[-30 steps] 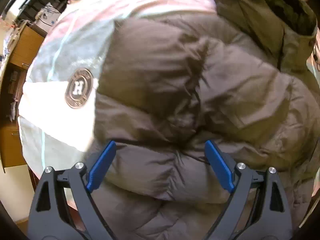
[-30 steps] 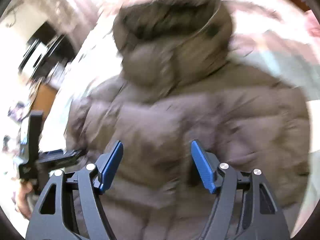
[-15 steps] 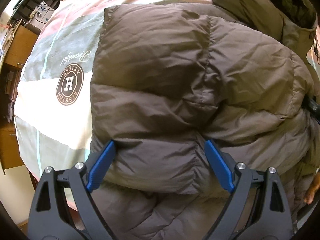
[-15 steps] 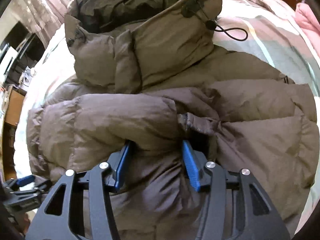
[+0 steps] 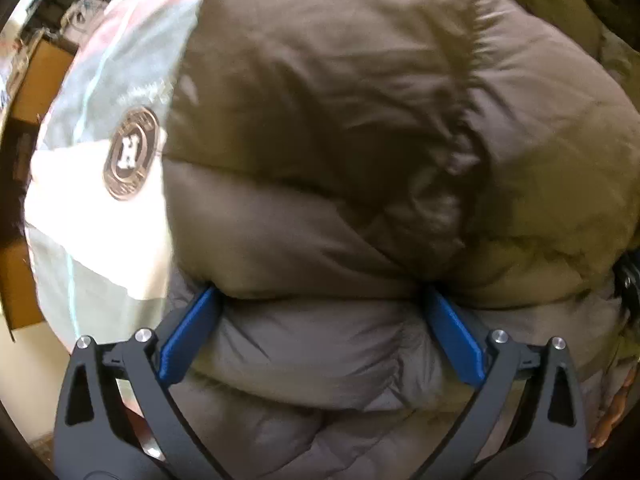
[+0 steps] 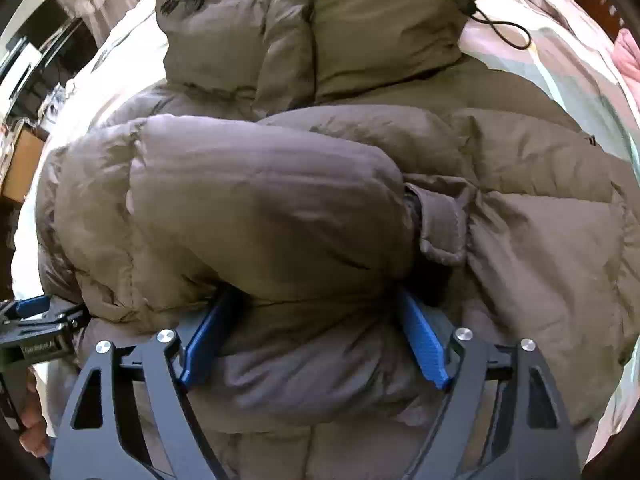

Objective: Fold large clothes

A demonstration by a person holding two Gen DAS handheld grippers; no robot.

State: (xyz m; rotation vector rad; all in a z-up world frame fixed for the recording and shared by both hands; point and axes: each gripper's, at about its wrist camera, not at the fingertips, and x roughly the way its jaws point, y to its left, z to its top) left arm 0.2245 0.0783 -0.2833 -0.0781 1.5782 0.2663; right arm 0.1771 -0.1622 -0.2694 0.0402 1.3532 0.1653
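Spread across a bed (image 5: 92, 240) under a pale bedspread (image 6: 560, 52) banded in pink, mint and cream: a big brown puffer jacket (image 6: 540, 240), filling nearly all of both views. Lying back-side up or front-side up, cannot tell. Hood (image 6: 360, 36) at the far end, olive-toned, open toward the far side, with a black drawcord (image 6: 500, 28) and toggle trailing onto the bedspread at far right. Folded across the jacket's body, a padded sleeve (image 6: 248, 208), running from the left to a cuff (image 6: 440, 228) near the middle.

Left of the jacket in the left wrist view, a round brown logo (image 5: 130, 158) with an H printed on the bedspread, its edge just beside the jacket's side. Beyond the bed at far left, wooden furniture (image 5: 44, 76), blurred.

Left gripper (image 5: 320, 300) pointing down onto the near part of the jacket, jaws opening and spread wide, blue pads (image 5: 188, 340) dug into the quilting with a puffed panel bulging between them, not pinched. Right gripper (image 6: 316, 300) likewise pressed into the near edge below the folded sleeve, jaws opening, fabric swelling between the pads but not clamped. At the near left edge of the right wrist view, part of the other gripper and a hand (image 6: 34, 428) holding it.
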